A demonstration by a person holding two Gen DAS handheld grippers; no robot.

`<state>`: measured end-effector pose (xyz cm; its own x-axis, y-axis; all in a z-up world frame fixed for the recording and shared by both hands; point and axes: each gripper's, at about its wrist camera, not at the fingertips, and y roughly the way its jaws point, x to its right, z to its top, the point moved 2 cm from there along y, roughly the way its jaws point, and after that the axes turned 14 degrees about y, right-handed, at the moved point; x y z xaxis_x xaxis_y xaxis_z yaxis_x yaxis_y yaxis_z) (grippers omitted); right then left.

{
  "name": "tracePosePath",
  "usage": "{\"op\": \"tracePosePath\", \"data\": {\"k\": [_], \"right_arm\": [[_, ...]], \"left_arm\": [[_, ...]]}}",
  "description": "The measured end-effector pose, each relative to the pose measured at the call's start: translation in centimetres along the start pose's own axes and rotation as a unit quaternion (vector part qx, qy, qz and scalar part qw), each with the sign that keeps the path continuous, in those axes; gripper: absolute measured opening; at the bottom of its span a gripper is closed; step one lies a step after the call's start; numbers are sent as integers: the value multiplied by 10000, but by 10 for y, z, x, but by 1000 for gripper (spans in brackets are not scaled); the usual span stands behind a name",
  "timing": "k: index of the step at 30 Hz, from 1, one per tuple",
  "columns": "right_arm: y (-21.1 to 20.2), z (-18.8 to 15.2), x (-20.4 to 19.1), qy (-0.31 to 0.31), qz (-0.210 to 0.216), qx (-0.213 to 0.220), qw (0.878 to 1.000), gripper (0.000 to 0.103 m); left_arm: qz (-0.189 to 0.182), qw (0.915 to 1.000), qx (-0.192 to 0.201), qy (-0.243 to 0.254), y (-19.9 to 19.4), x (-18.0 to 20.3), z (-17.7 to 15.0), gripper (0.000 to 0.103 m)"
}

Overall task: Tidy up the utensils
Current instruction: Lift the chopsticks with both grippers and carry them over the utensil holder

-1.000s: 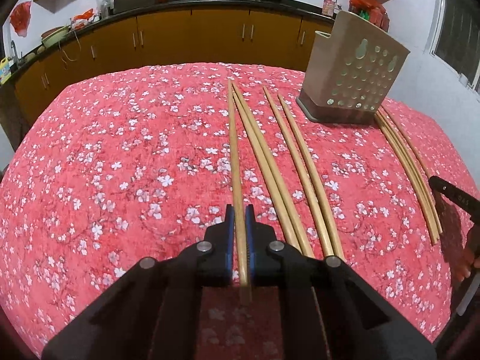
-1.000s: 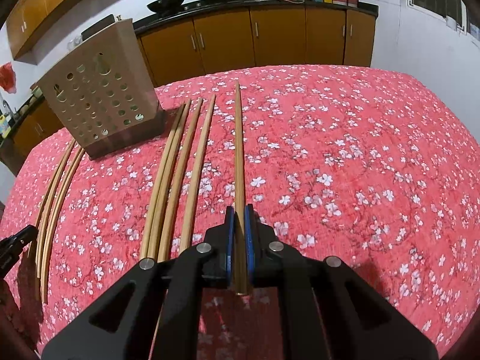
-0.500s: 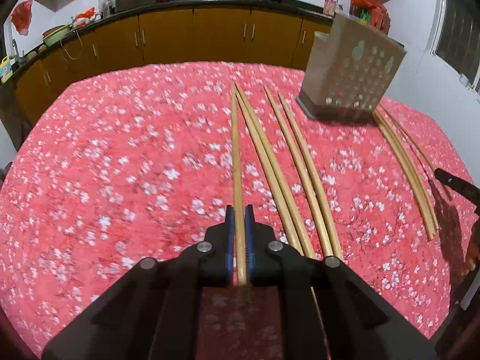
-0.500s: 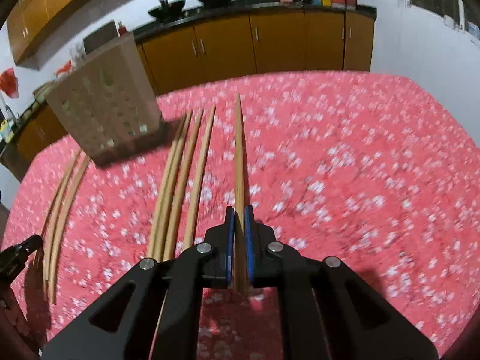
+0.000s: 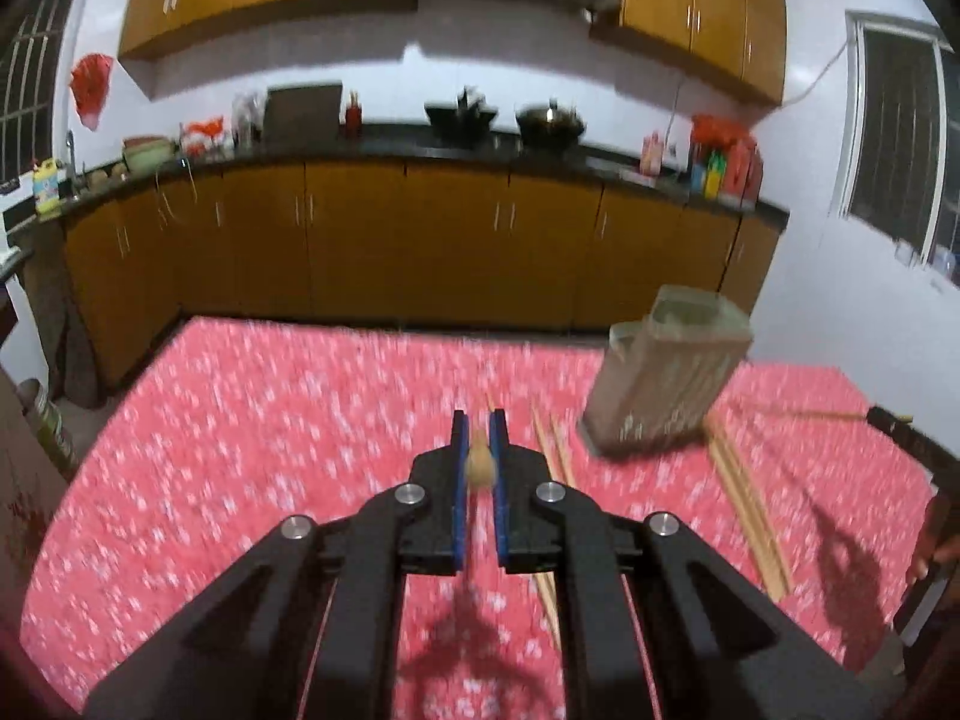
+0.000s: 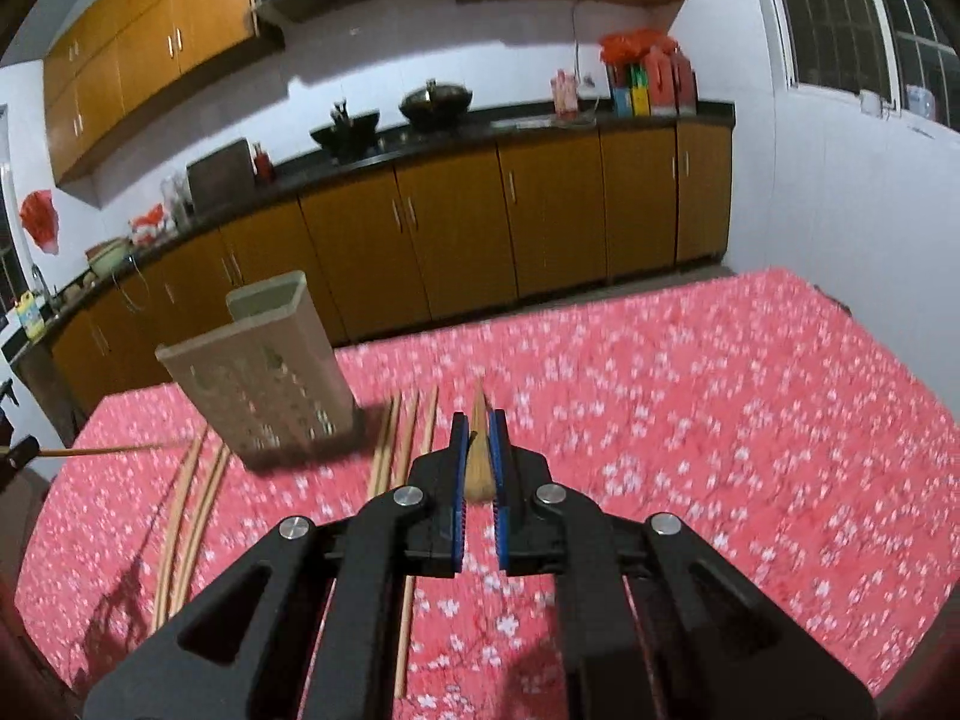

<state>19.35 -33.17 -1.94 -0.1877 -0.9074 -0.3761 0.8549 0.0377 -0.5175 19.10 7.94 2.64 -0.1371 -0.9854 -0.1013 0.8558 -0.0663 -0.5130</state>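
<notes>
My left gripper is shut on a wooden chopstick, lifted above the red floral tablecloth and pointing away from the camera. My right gripper is shut on another wooden chopstick, also lifted. The beige perforated utensil holder stands right of the left gripper; in the right wrist view the holder stands to the left. Several chopsticks lie on the cloth on both sides of the holder. The left-held chopstick shows in the right view.
Brown kitchen cabinets with a dark counter holding woks and bottles run behind the table. A white wall and window are at the right. The table's far edge is close to the cabinets.
Both grippers have lifted their chopsticks off the cloth and tilted up, so the views now show the kitchen wall and the holder's open top. Both stay shut.
</notes>
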Motion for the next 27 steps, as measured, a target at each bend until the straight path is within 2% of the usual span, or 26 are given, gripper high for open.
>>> {"op": "tracePosePath", "data": {"k": [4,10,15,18,23,27], "right_arm": [[-6,19,-6,-22,81,271,9996,8],[-11,47,-18,-65,149,592,9981,8],[-32,83,-37,14,494,1044,9933,8],[-51,105,-55,28,803,1398,9869,8],[-78,125,-81,105,1385,1896,9720,8],[-73,119,-96,-15,1663,1799,9695,8]], "left_arm": [[108,9993,362,-50,-8,-9,26,8],[205,9983,531,-146,-6,-18,50,8],[231,9951,949,-154,-24,-19,83,8],[117,9905,1359,-181,-40,-13,114,8],[-135,9796,1986,-283,-66,3,148,8],[-446,9753,2134,-366,-64,23,152,8]]}}
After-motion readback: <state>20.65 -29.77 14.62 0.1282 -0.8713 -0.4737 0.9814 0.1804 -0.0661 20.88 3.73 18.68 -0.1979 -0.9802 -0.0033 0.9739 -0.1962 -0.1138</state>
